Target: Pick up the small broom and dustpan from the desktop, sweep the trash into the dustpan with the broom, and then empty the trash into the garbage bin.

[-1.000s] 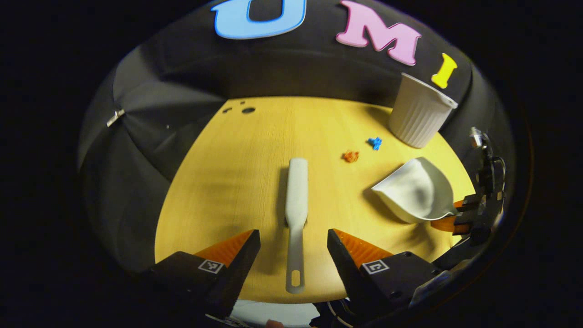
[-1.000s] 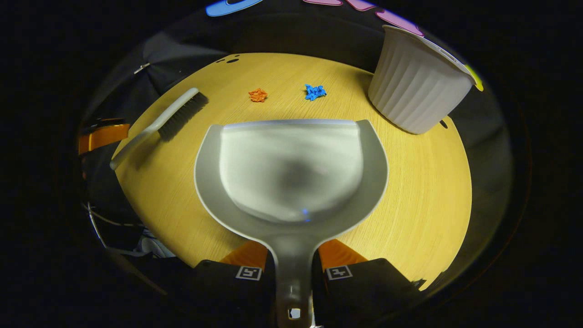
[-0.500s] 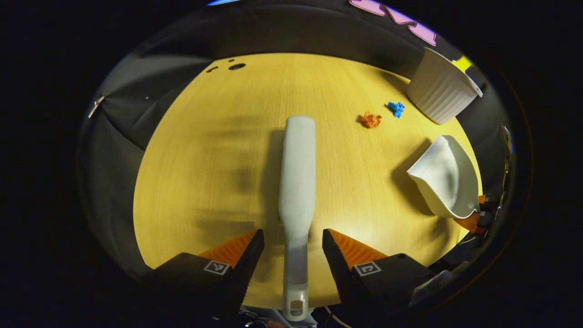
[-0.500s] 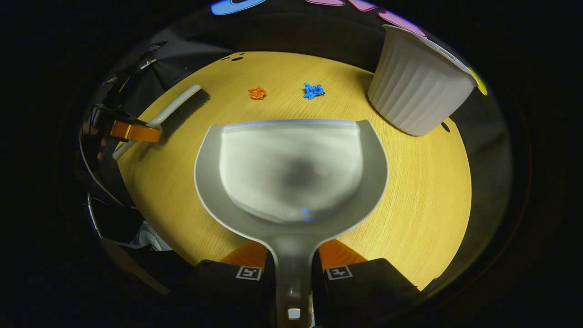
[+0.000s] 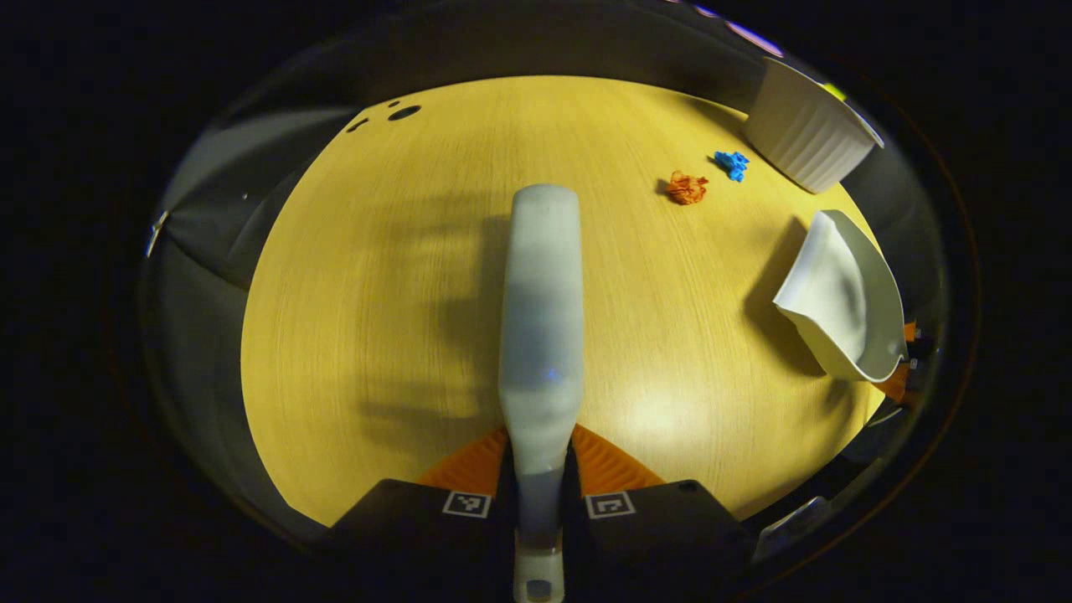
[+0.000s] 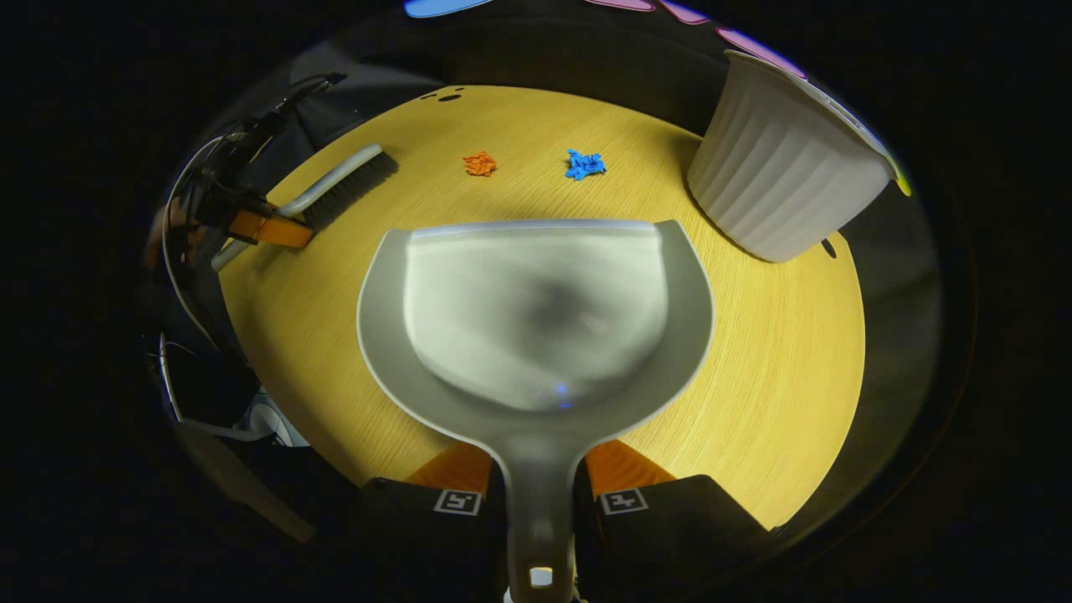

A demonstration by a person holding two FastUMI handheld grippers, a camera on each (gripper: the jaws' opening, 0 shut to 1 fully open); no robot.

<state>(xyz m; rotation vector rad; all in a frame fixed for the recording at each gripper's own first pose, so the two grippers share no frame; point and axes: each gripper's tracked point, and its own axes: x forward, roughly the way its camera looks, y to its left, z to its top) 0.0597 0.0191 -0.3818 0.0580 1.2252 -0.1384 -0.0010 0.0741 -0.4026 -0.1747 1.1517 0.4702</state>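
Pale grey broom [image 5: 540, 318] at frame centre, handle now clamped by left tongs [image 5: 540, 456], open before. Right tongs [image 6: 538, 469] gripping dustpan [image 6: 536, 310].

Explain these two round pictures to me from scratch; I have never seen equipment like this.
A person holds a two-finger clamp in each hand, and a wide-angle camera rides on each one, looking forward past its fingers. In the left gripper view, the left hand-held gripper has its fingers pressed on the handle of the small broom. In the right gripper view, the right hand-held gripper clamps the handle of the dustpan. Both views look down on a round wooden table. On it lie two bits of trash, an orange scrap and a blue scrap, near a white ribbed garbage bin. The dustpan holds nothing yet.
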